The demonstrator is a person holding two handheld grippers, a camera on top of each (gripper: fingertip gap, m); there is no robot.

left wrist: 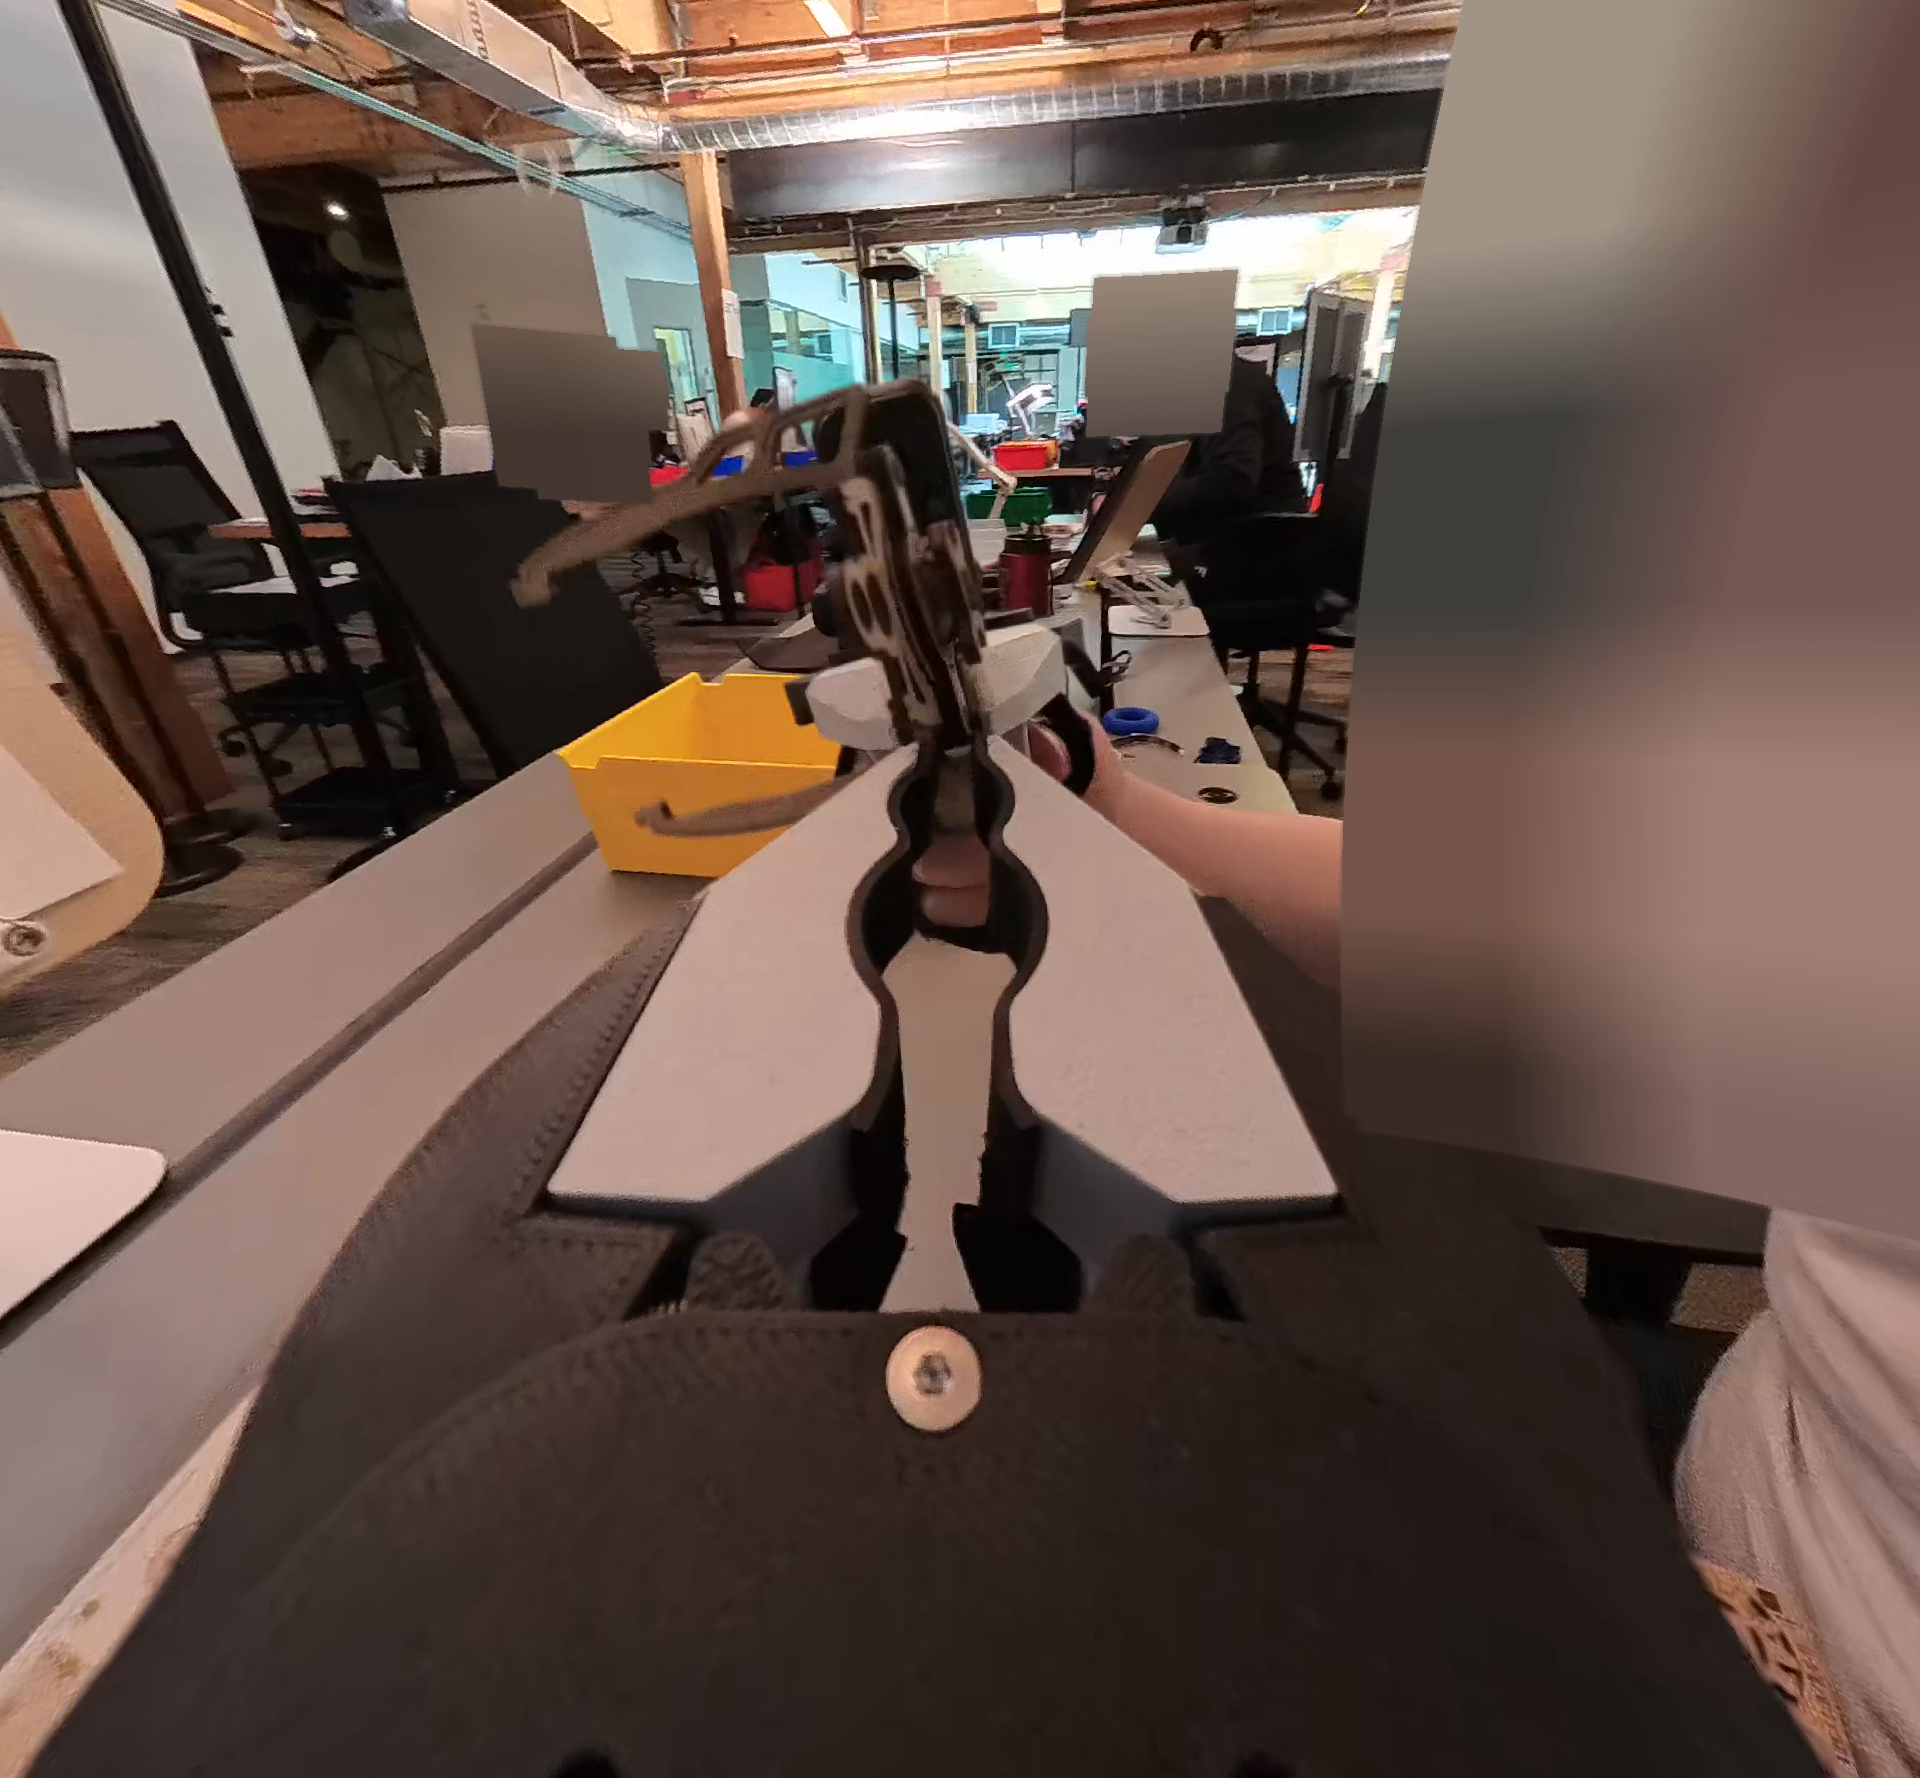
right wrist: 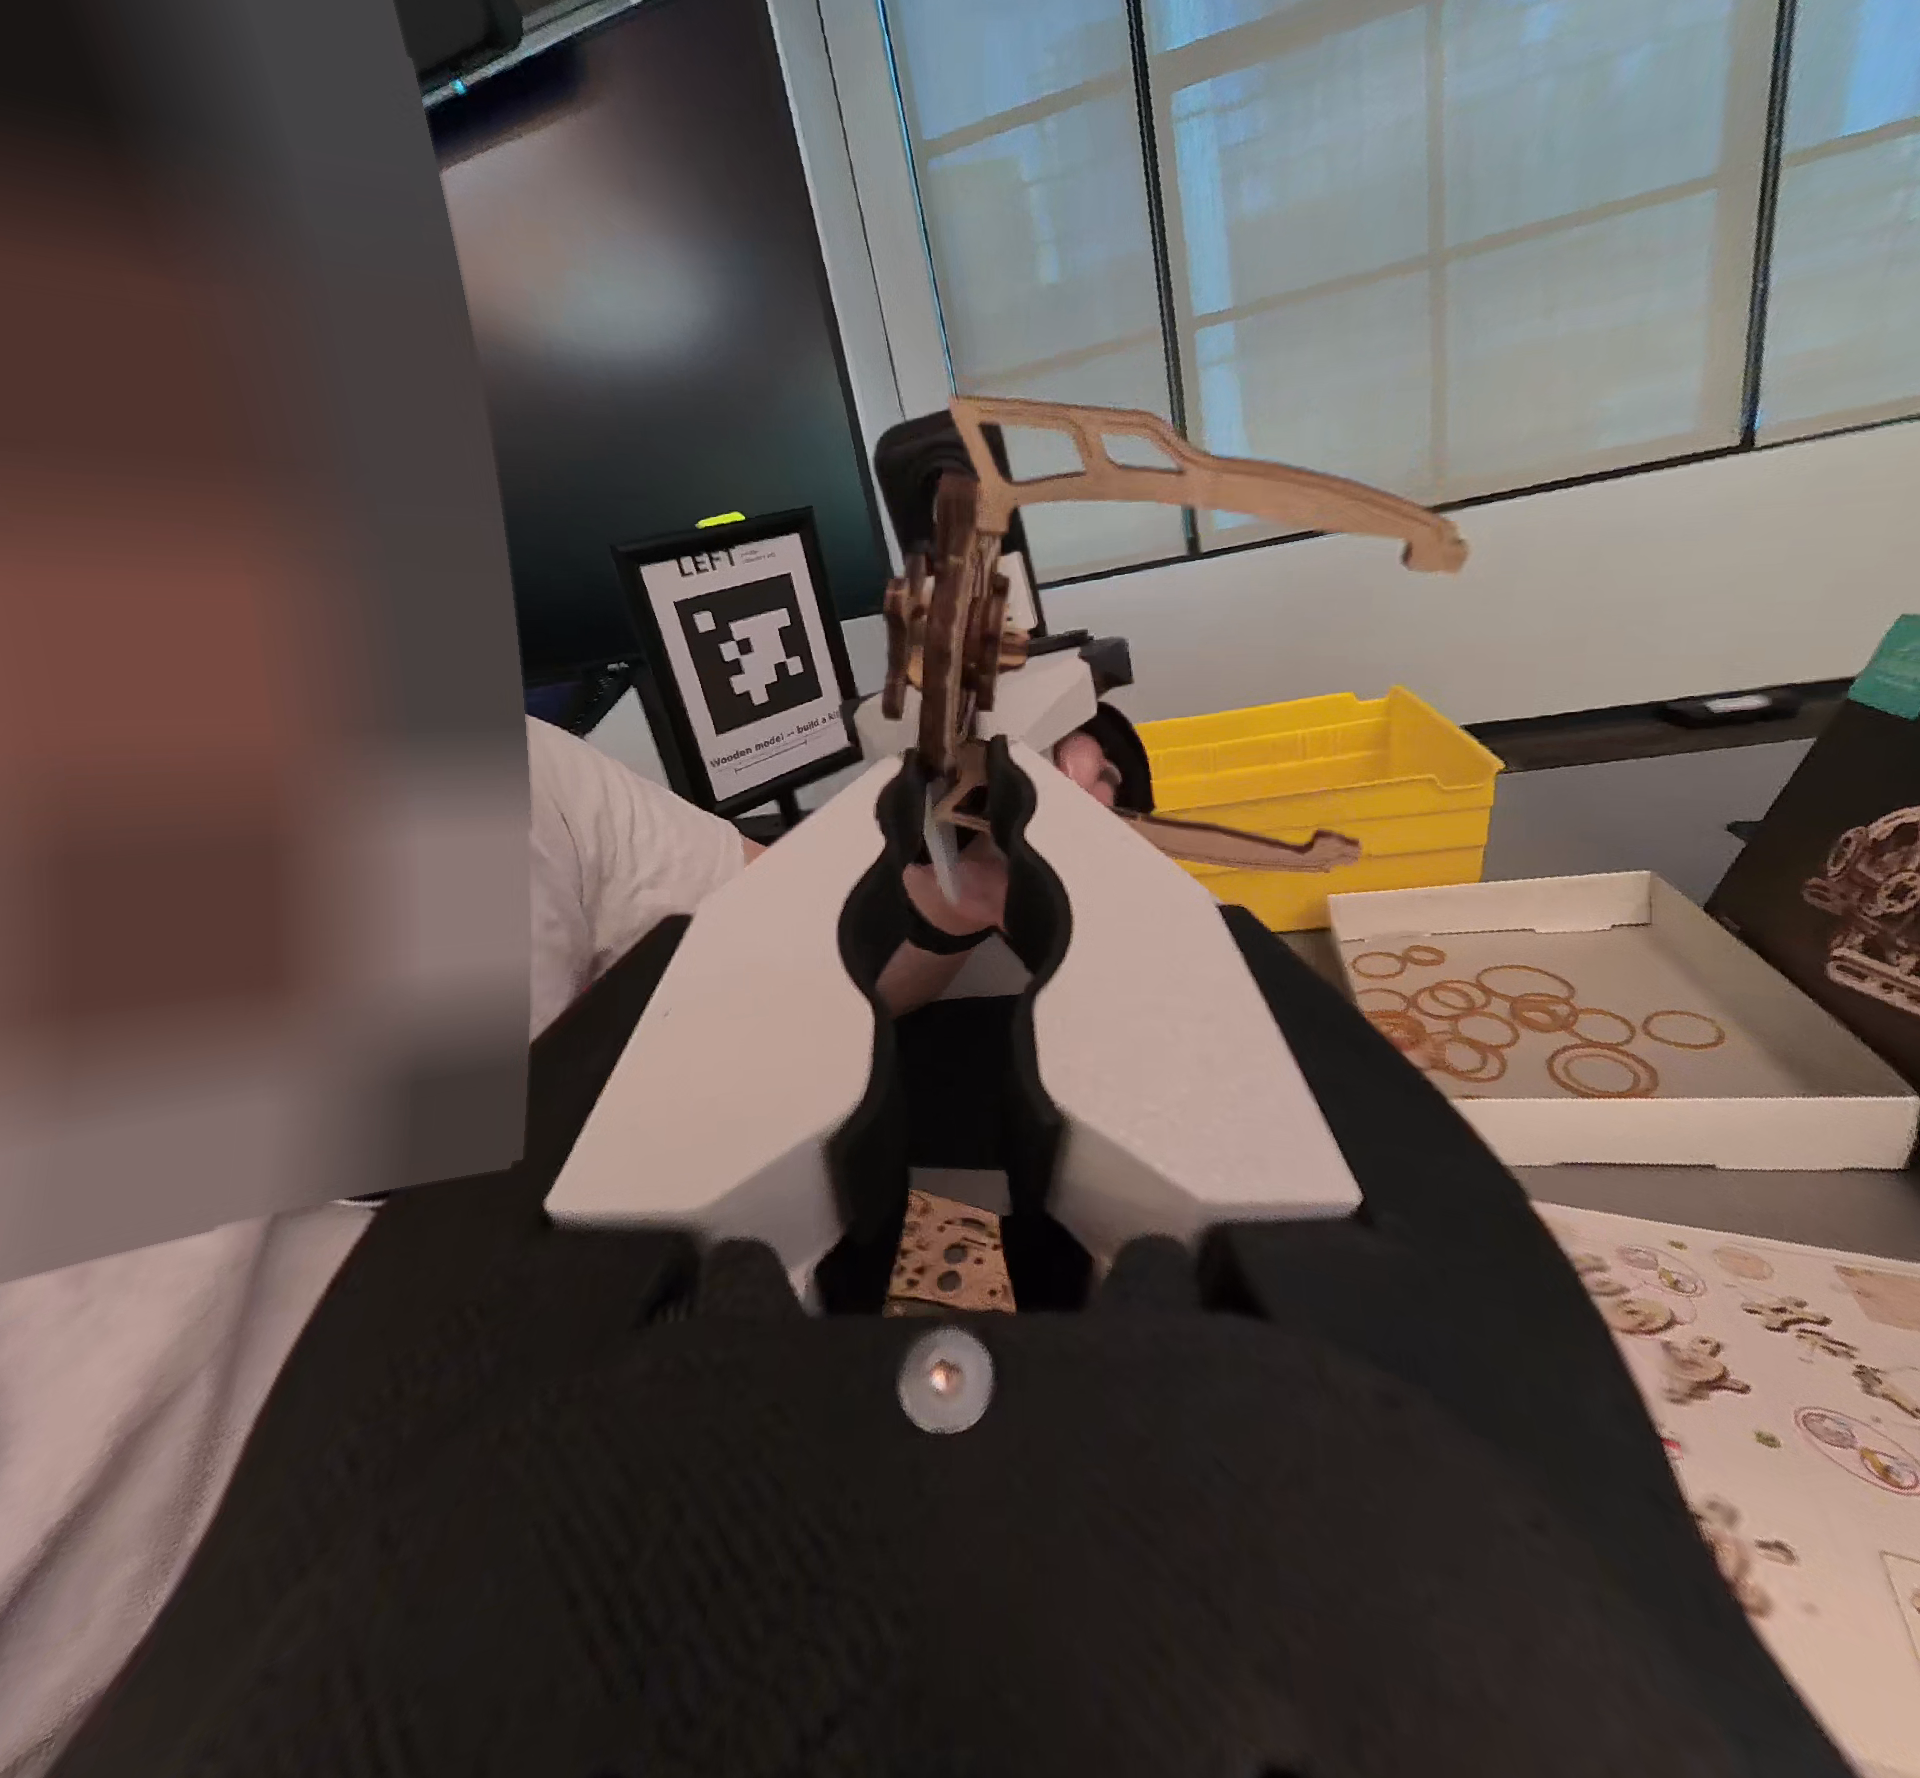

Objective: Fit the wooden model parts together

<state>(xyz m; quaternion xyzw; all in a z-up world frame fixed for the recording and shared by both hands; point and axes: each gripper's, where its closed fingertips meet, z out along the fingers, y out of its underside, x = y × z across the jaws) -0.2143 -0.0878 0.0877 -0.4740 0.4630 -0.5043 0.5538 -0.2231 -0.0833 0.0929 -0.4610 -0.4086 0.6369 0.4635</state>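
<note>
While both grippers meet in the air above the table, the wooden model [right wrist: 951, 616] hangs between them, a cluster of laser-cut gears with one long curved arm [right wrist: 1226, 481] sweeping up and right in the right wrist view and a second arm [right wrist: 1236, 845] reaching low toward the yellow bin [right wrist: 1340, 772]. The right gripper [right wrist: 954, 783] has its fingertips clenched on the model's lower edge; the left gripper [left wrist: 951, 752] is likewise pinched on the model from the opposite side. This looks like a mid-assembly step, the piece steadied for alignment. The next move probably calls for a gentle, square push so thin wood does not snap. I cannot see inside the bin. Nearer and to the right, a shallow white tray [right wrist: 1496, 907] holds loose rubber bands [right wrist: 1507, 1011].
</note>
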